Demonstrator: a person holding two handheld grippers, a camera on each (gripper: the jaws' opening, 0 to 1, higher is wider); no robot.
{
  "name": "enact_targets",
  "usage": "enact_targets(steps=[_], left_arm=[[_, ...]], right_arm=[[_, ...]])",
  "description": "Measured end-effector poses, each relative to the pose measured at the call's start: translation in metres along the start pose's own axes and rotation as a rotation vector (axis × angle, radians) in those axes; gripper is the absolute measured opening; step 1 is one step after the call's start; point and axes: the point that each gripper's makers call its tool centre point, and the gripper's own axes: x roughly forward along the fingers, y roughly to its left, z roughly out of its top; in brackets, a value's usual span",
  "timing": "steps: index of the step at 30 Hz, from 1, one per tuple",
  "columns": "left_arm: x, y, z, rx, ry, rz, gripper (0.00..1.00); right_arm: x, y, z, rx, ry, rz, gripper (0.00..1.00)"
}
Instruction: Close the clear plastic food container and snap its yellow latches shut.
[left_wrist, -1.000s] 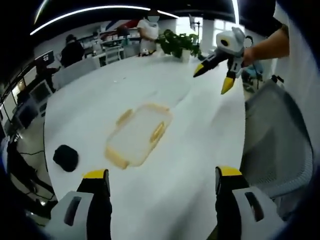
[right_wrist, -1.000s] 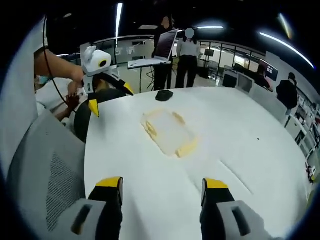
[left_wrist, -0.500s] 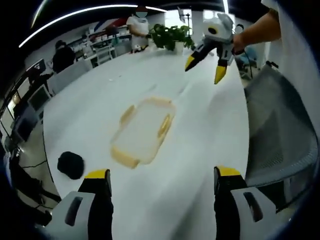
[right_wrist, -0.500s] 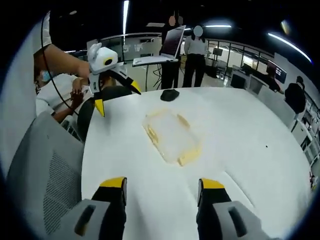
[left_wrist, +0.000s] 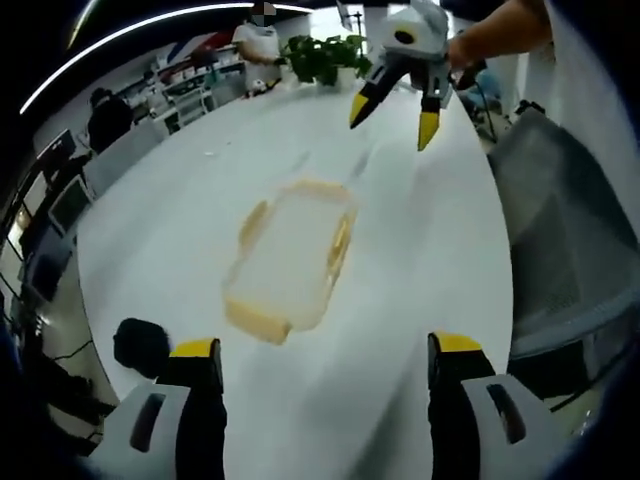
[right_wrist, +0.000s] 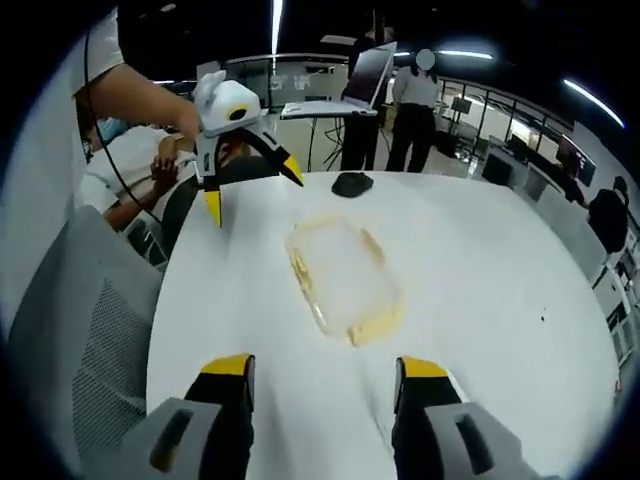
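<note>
A clear plastic food container (left_wrist: 288, 255) with yellow latches lies flat on the white table (left_wrist: 420, 250), its lid on top. In the left gripper view my left gripper (left_wrist: 318, 352) stands open just short of the container's near end. My right gripper (left_wrist: 393, 112) hangs open above the table beyond the container's far end. In the right gripper view the container (right_wrist: 342, 277) lies ahead of my right gripper (right_wrist: 322, 369), which is open and empty. The left gripper (right_wrist: 252, 193) hovers open past the container's far left corner, held by a person's hand.
A black round object (left_wrist: 140, 345) lies on the table near the container; it also appears as the black object (right_wrist: 352, 183) at the far edge. A grey mesh chair (right_wrist: 70, 330) stands by the table. A potted plant (left_wrist: 325, 58) and several people stand beyond.
Both grippers have moved closer over the table toward the container, which looms larger in both views. Both stay open. The container has not moved.
</note>
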Motion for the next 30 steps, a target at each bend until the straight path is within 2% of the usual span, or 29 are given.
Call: enact_targets(steps=[4,6,9,19,30], left_arm=[[0.003,0.008,-0.002,0.026,0.013,-0.002,0.83],[0.003,0.010,-0.002,0.025,0.012,-0.018,0.82],[0.004,0.014,-0.006,0.076,0.047,-0.023,0.82],[0.013,0.031,-0.020,0.117,0.106,-0.030,0.81],[0.022,0.043,-0.023,0.198,0.147,-0.041,0.79]], right_arm=[[0.005,0.000,0.000,-0.044,0.027,0.029,0.54],[0.007,-0.001,-0.002,-0.110,0.057,0.046,0.53],[0.011,-0.006,-0.002,-0.112,0.058,0.051,0.53],[0.027,-0.015,-0.002,-0.198,0.101,0.085,0.52],[0.040,-0.025,-0.007,-0.253,0.138,0.110,0.52]])
